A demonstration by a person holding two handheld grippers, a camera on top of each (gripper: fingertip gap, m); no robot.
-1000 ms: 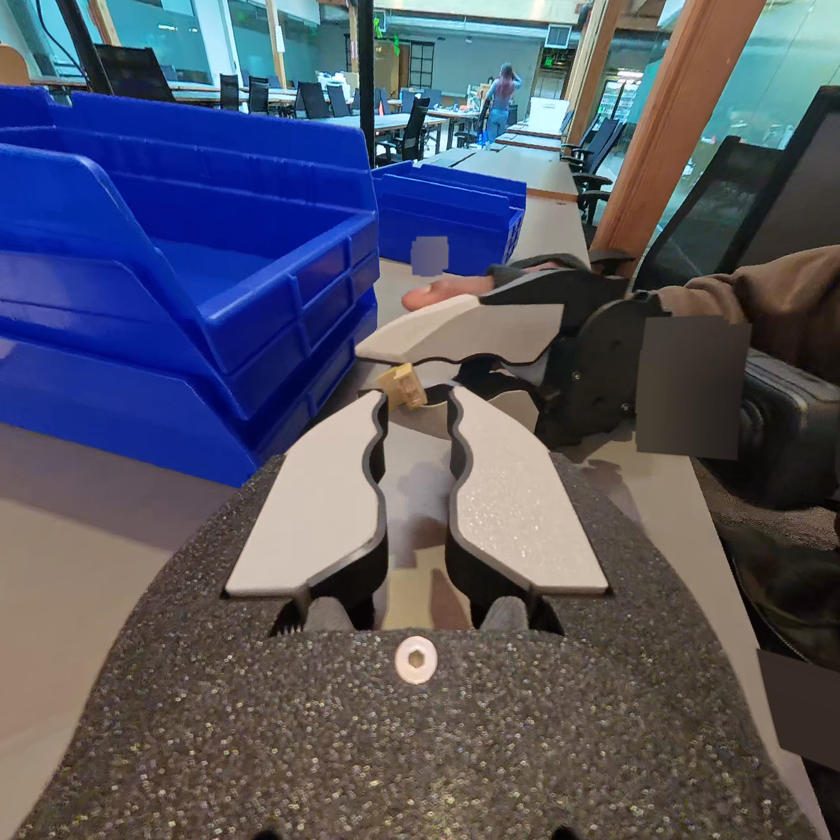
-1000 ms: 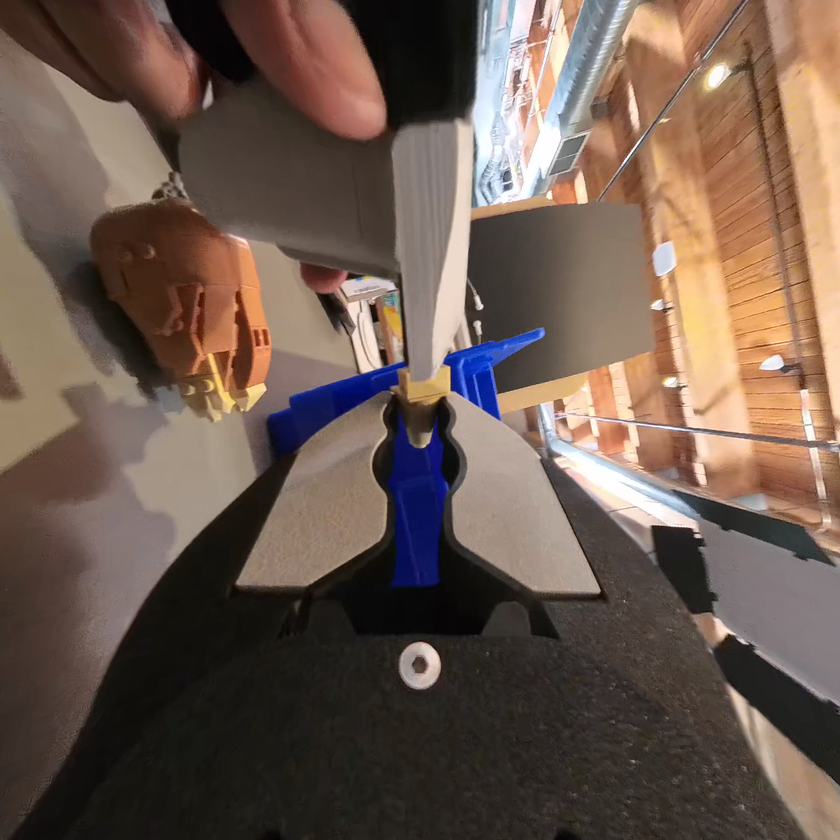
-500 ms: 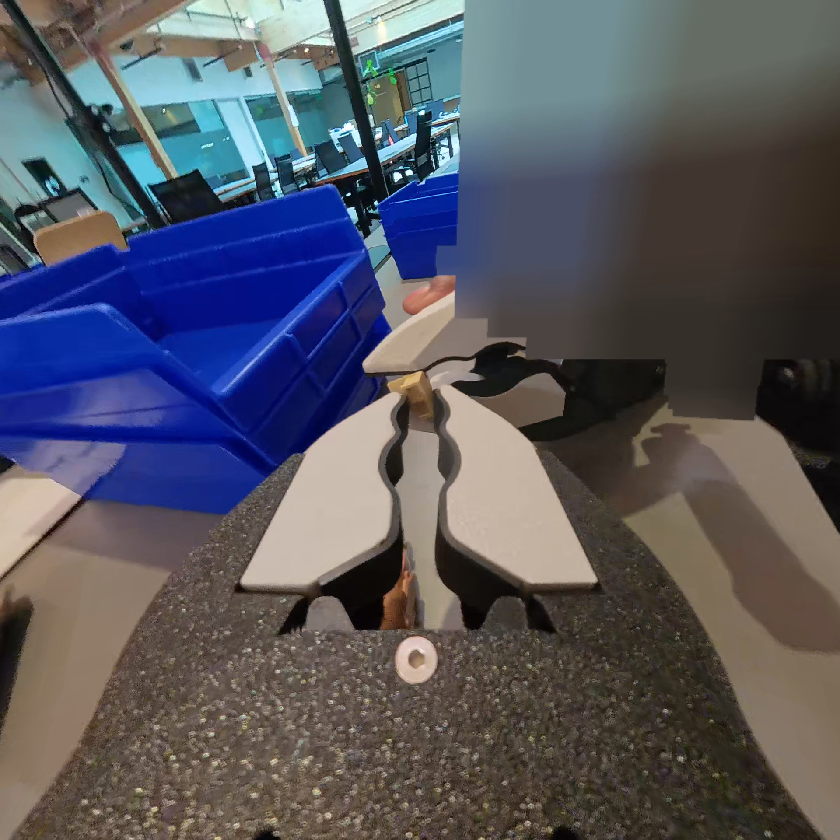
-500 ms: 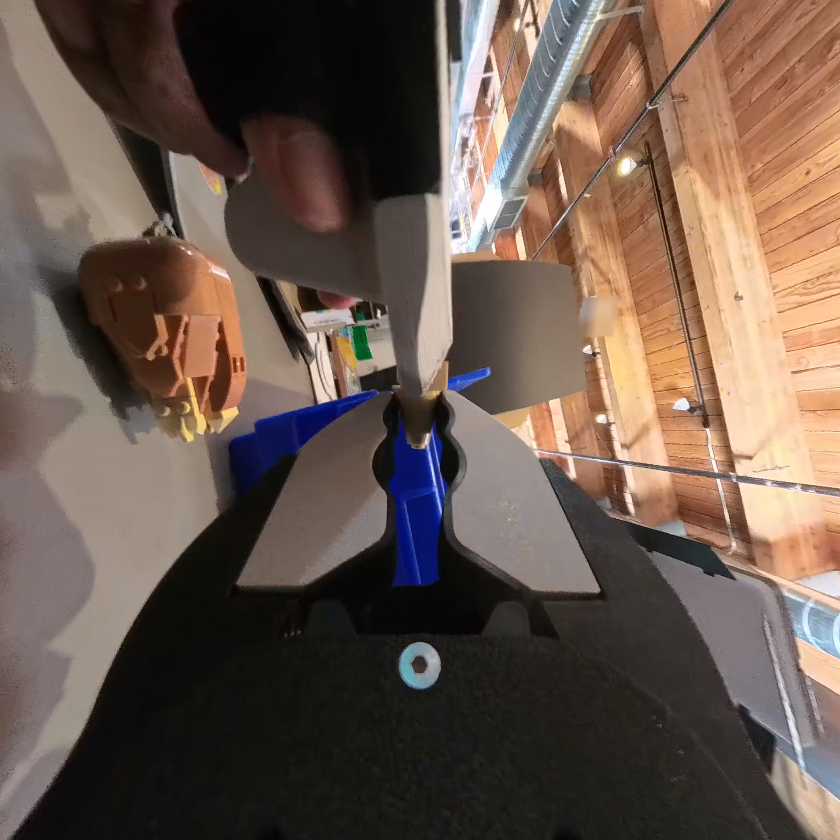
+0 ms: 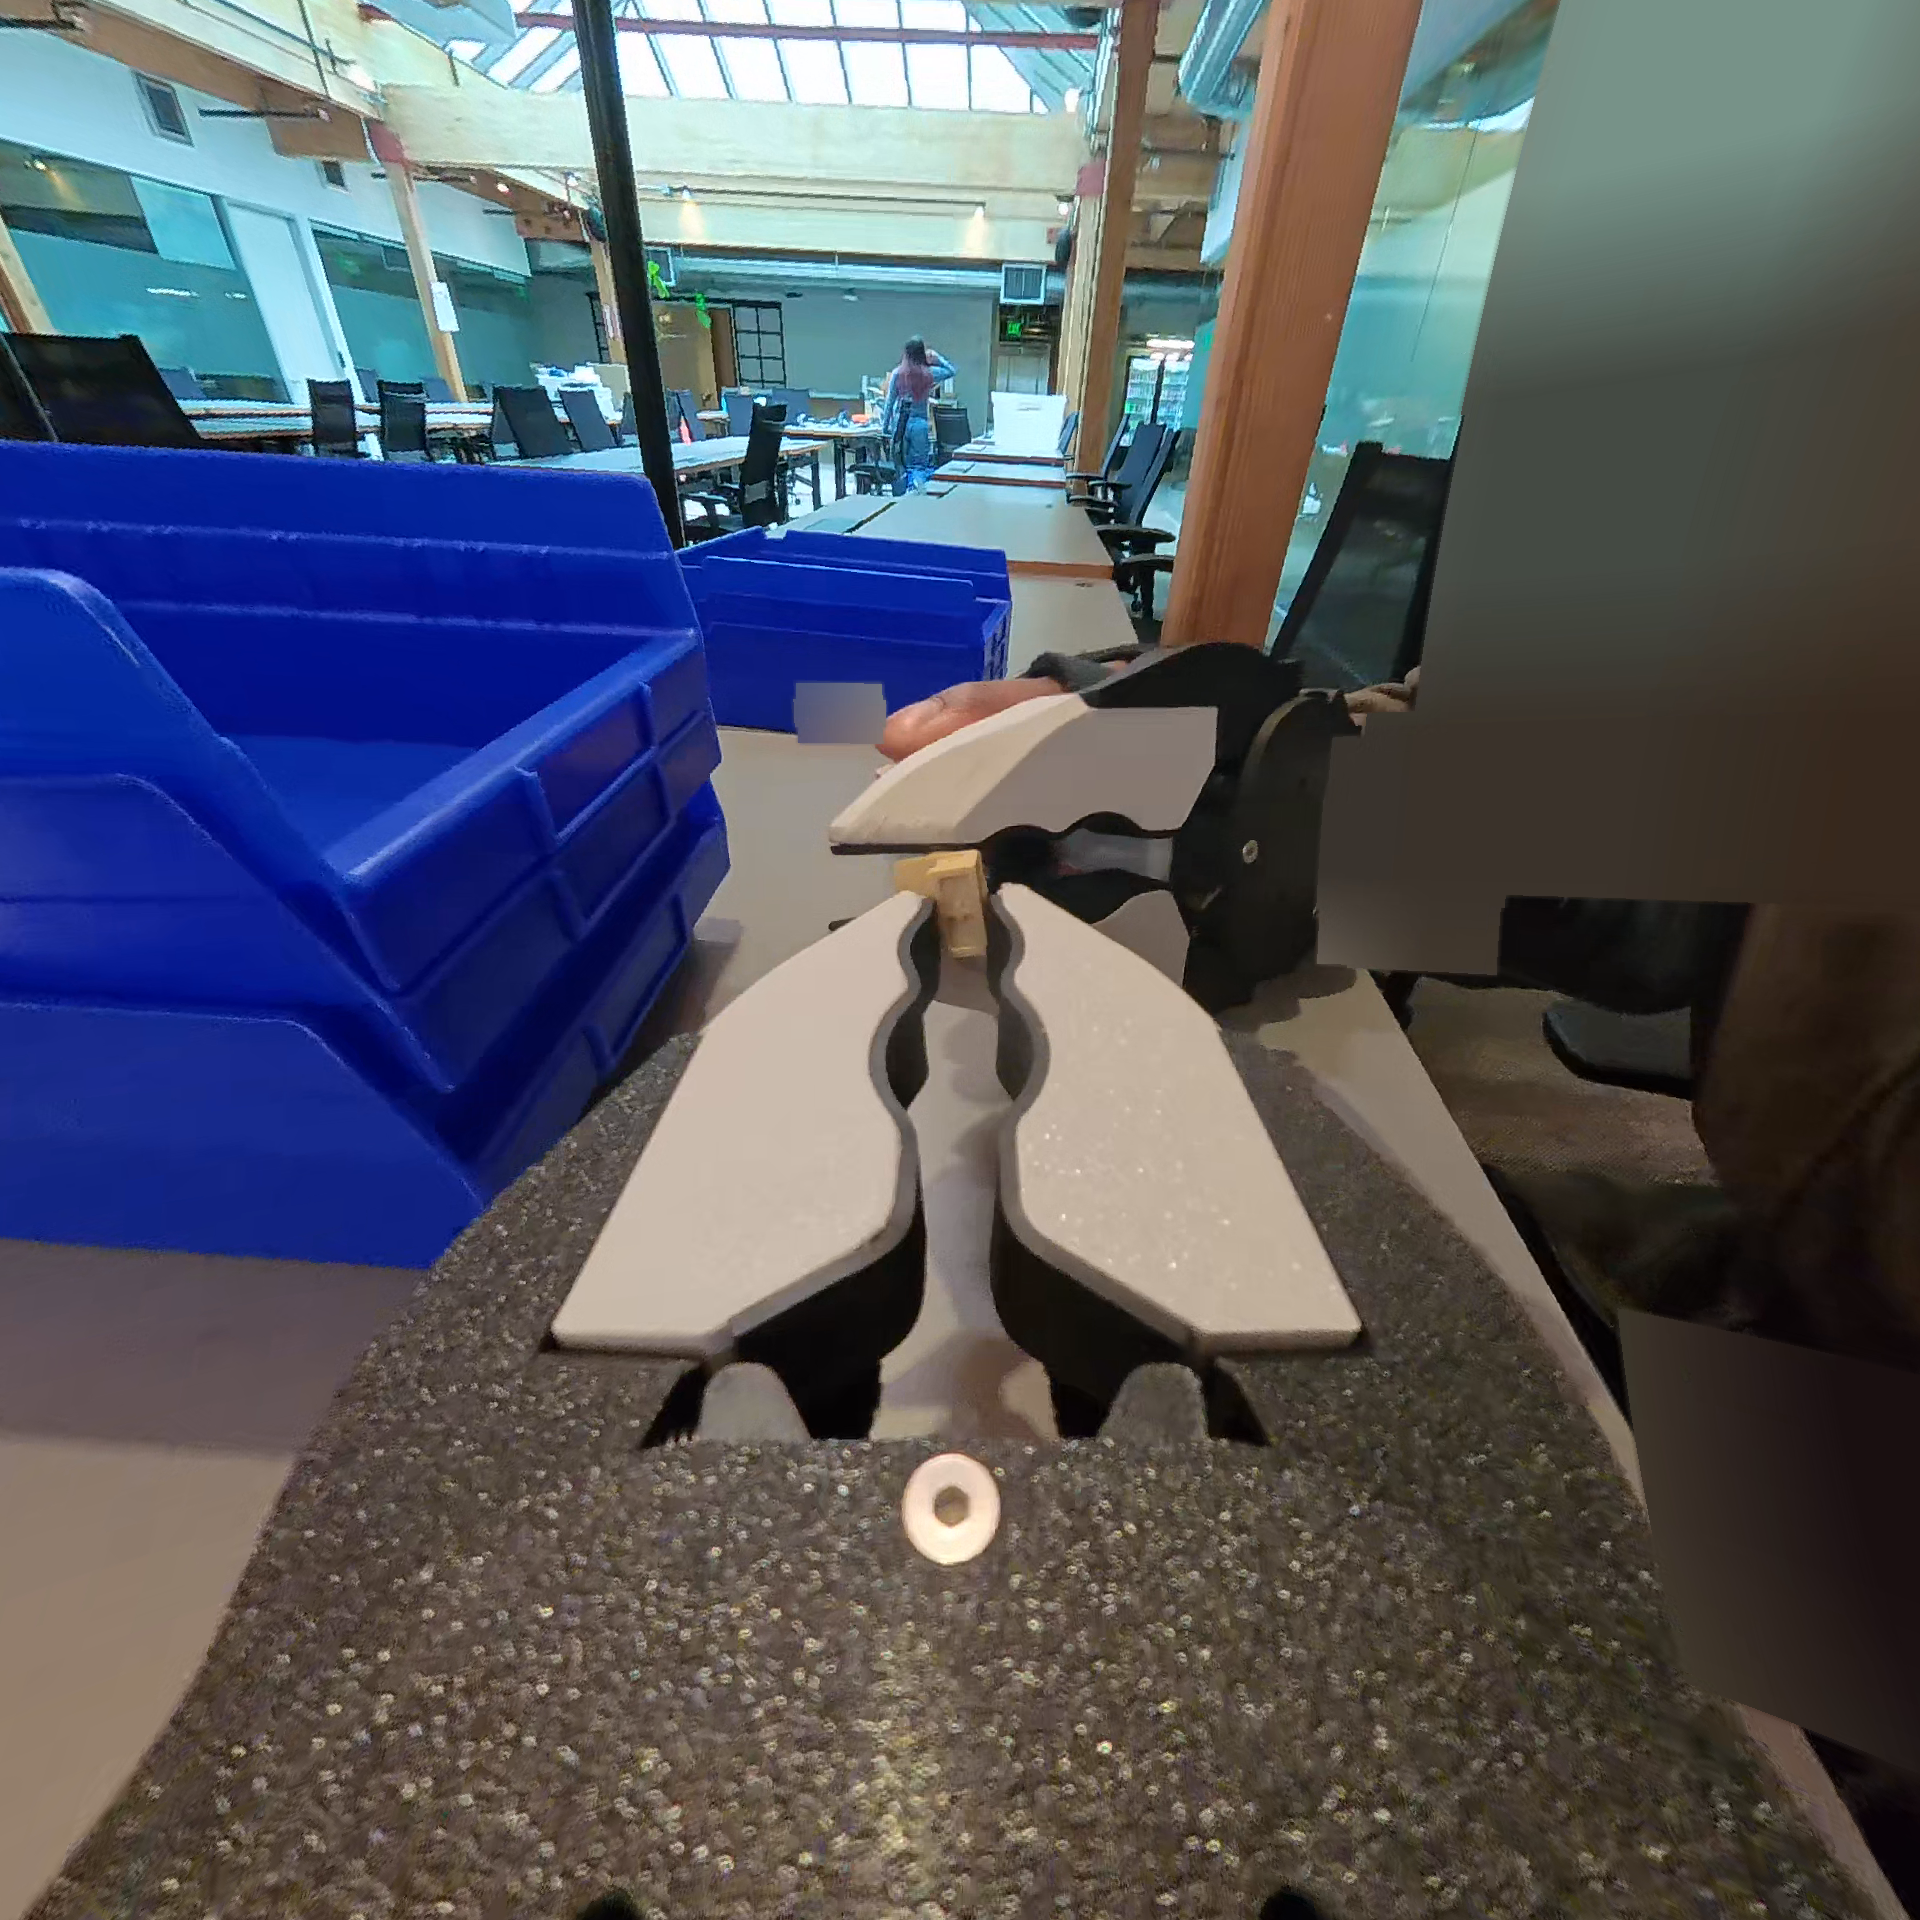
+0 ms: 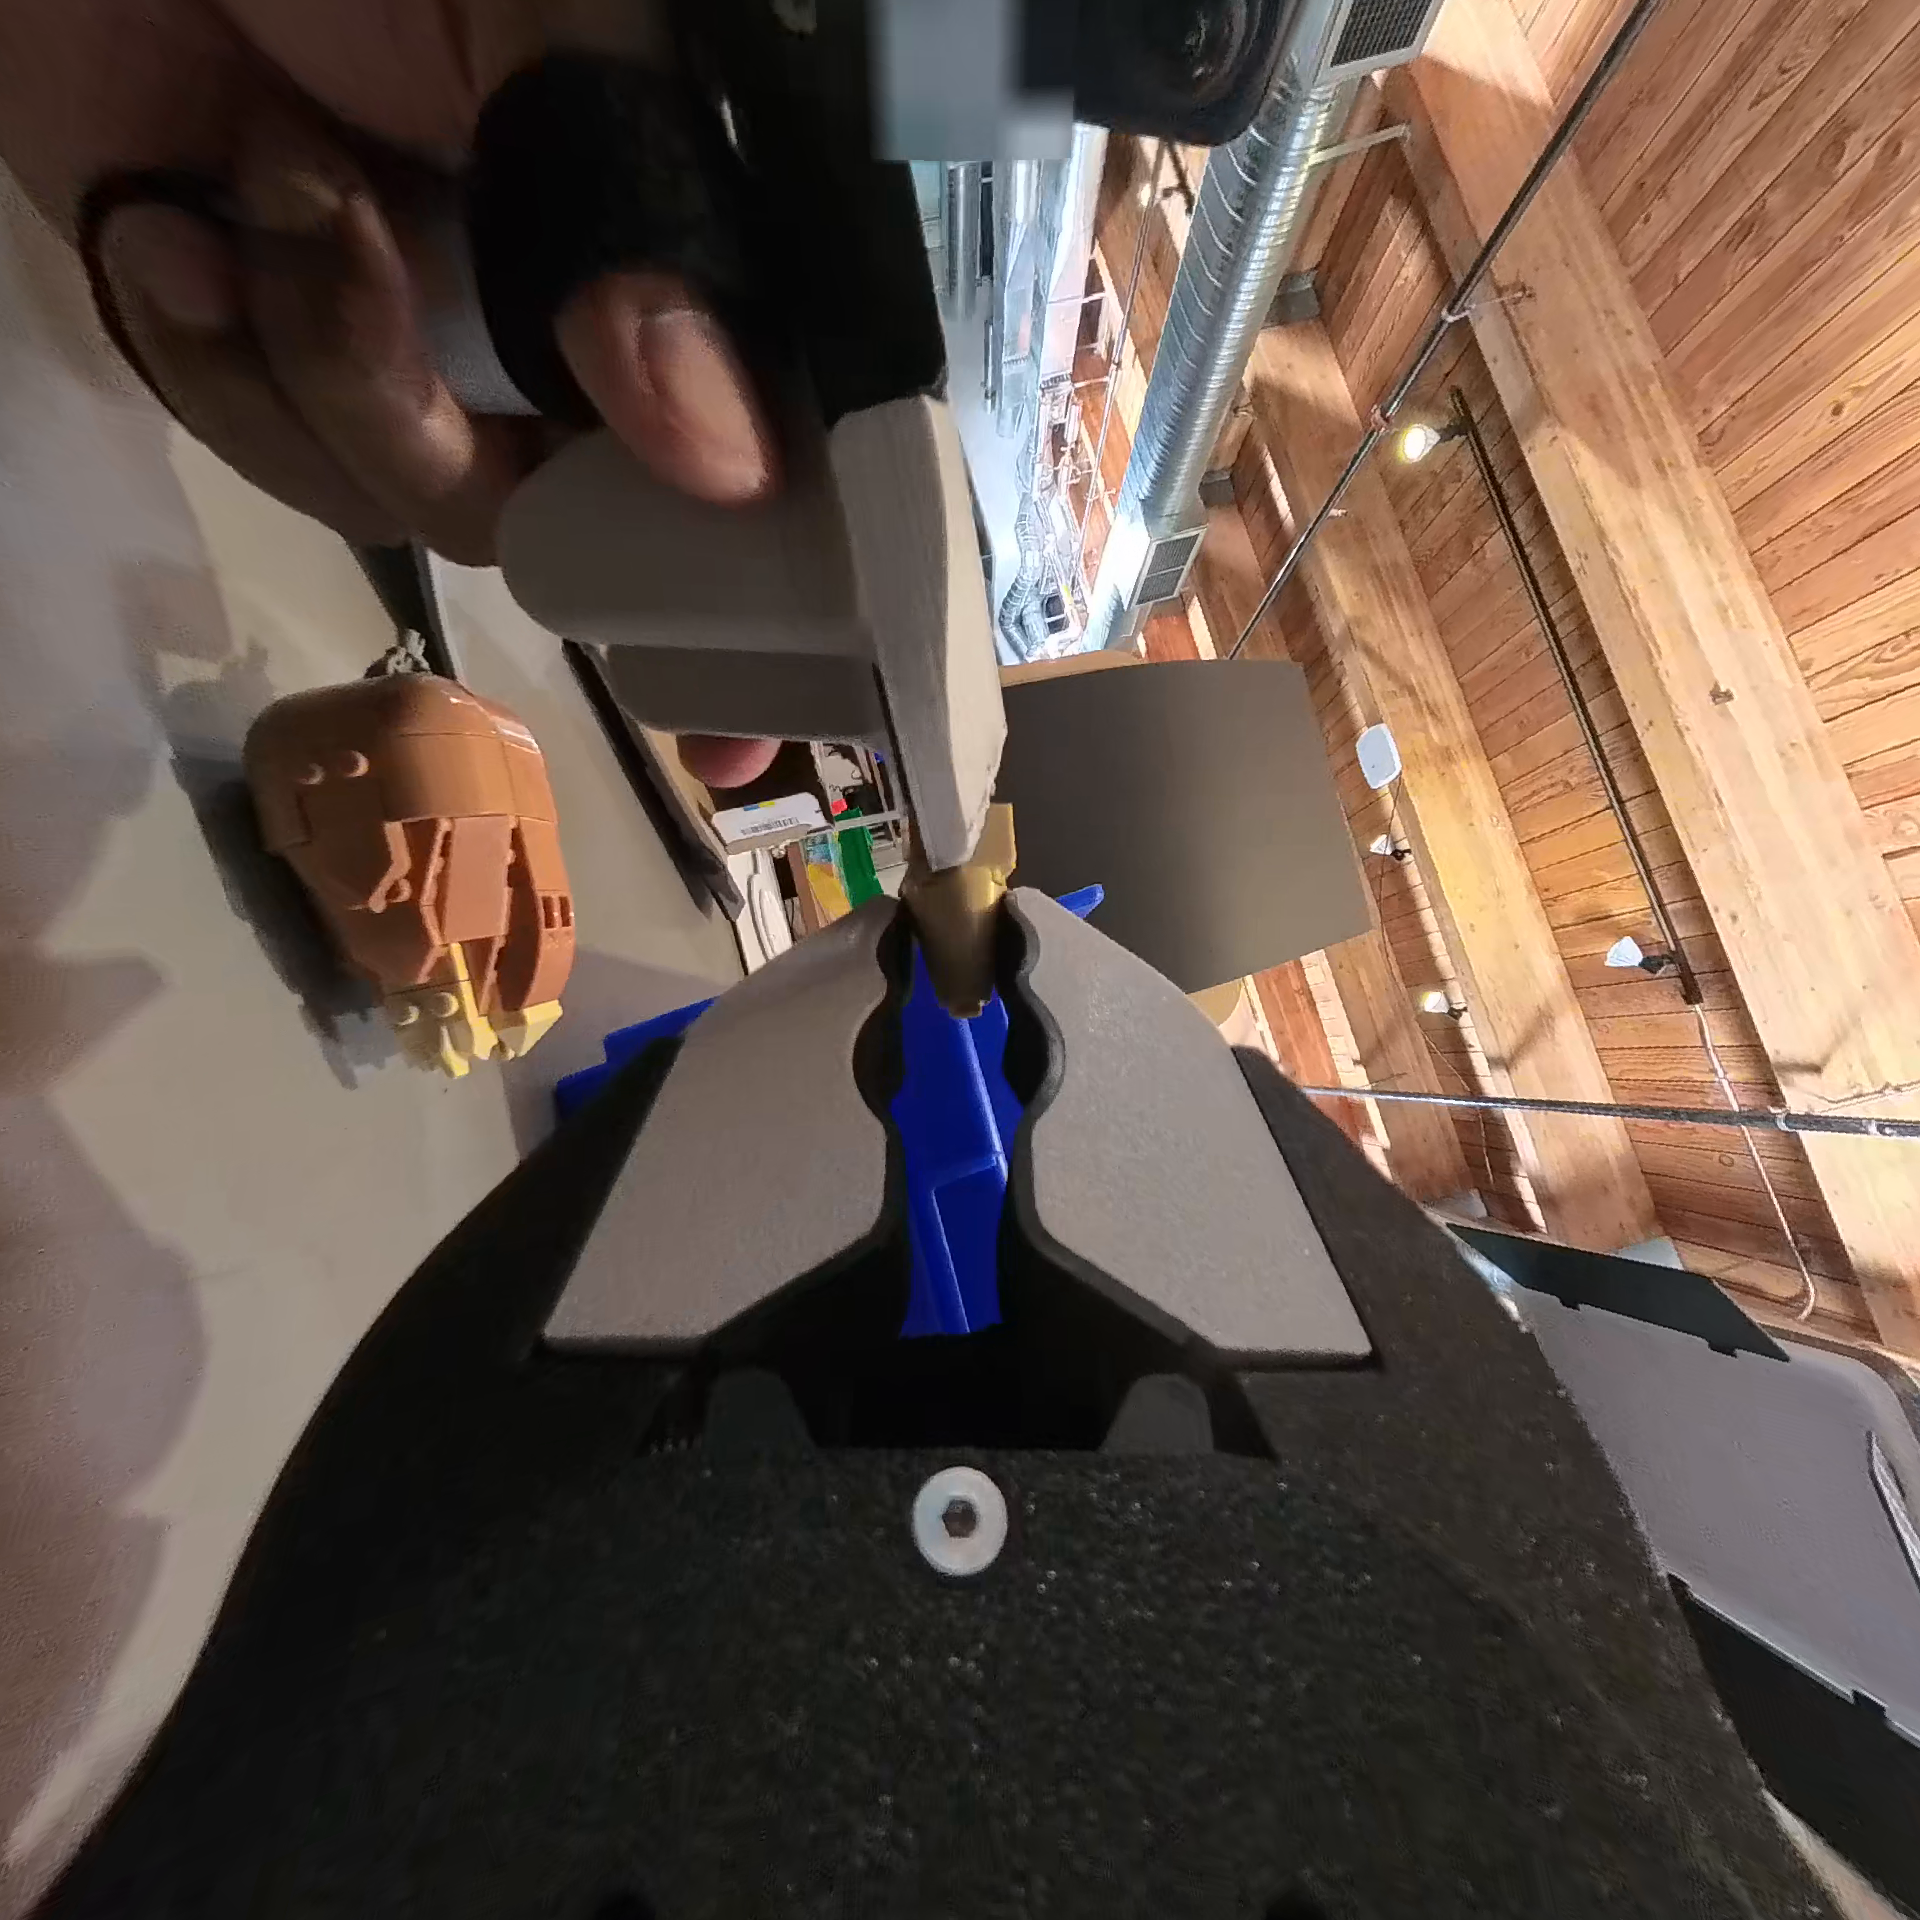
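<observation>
Left wrist view: both grippers' fingers (image 5: pixel 940 920) seemingly clamped on tan piece (image 5: pixel 954 902), above grey table (image 5: pixel 187 1455), open office.

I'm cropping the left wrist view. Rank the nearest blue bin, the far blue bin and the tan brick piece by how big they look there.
1. Nearest blue bin, by far the largest.
2. Far blue bin; it lies farther from the camera, so its true size against the first is unsure.
3. Tan brick piece, smallest, at the tips of the left tool.
</observation>
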